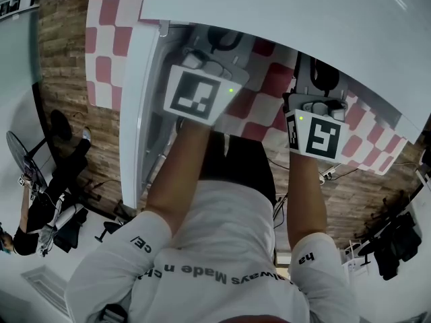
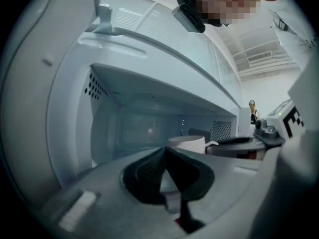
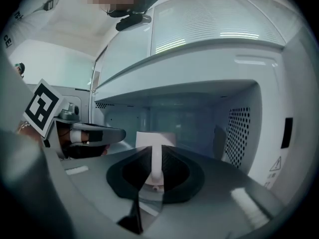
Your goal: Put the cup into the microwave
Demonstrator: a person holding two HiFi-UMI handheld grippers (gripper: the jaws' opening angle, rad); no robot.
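Note:
The white microwave [image 3: 209, 44] stands open, its door [image 1: 132, 106] swung out to the left. A white cup [image 3: 155, 138] hangs at the mouth of the cavity [image 2: 139, 128]. My right gripper [image 3: 156, 158] is shut on the cup's handle. In the left gripper view the cup [image 2: 190, 144] shows to the right, with the right gripper [image 2: 234, 146] behind it. My left gripper [image 2: 165, 154] is shut and holds nothing, just left of the cup. In the head view only the marker cubes show, the left gripper's [image 1: 199, 96] and the right gripper's [image 1: 320, 134]; the jaws and cup are hidden under the microwave's top.
The microwave rests on a red and white chequered cloth [image 1: 108, 19]. A perforated vent [image 3: 240, 133] lines the cavity's right wall. Another person [image 1: 47, 200] and a fan [image 1: 20, 155] stand on the floor to the left, a black chair [image 1: 397, 247] to the right.

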